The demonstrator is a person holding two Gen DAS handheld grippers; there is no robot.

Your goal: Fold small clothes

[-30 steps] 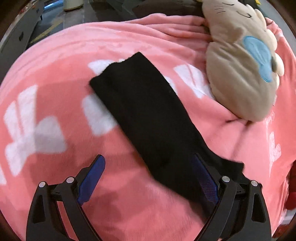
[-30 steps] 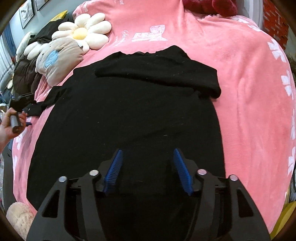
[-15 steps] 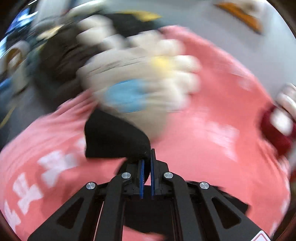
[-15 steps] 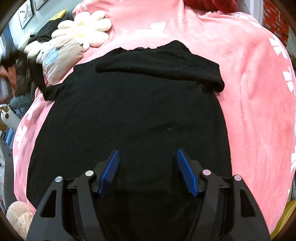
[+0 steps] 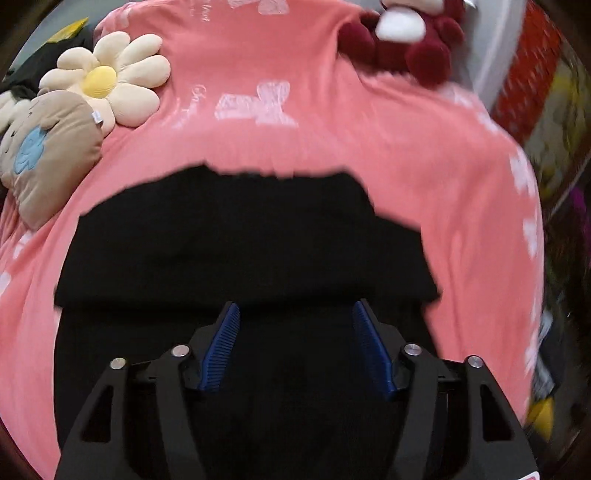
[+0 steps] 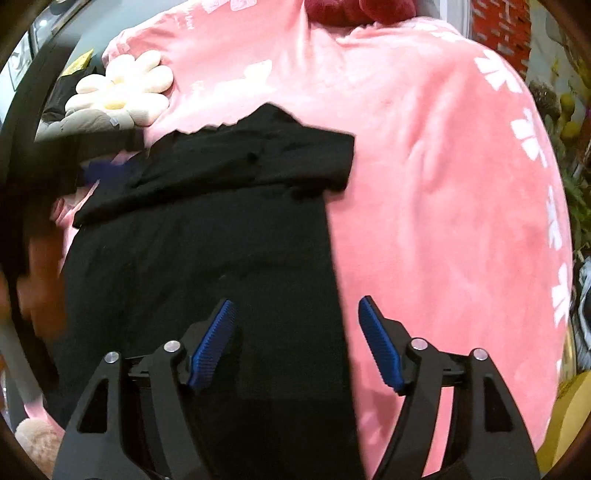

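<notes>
A black garment (image 5: 240, 251) lies flat on the pink blanket (image 5: 424, 155), with both sleeves folded across its upper part. My left gripper (image 5: 295, 314) is open and empty, hovering over the garment's middle just below the folded band. In the right wrist view the same garment (image 6: 207, 251) fills the left half, its folded sleeve end (image 6: 325, 162) at the upper middle. My right gripper (image 6: 297, 306) is open and empty above the garment's right edge, the right finger over the blanket (image 6: 443, 184).
A daisy plush (image 5: 107, 81) and a tan plush pillow (image 5: 48, 155) lie at the far left. A dark red plush (image 5: 410, 33) sits at the far end. A hand and the other gripper show blurred at the left of the right wrist view (image 6: 40, 288).
My left gripper was shut on the left sleeve, carried it over the garment and has let go; it is now open. My right gripper moved right and opened wider.
</notes>
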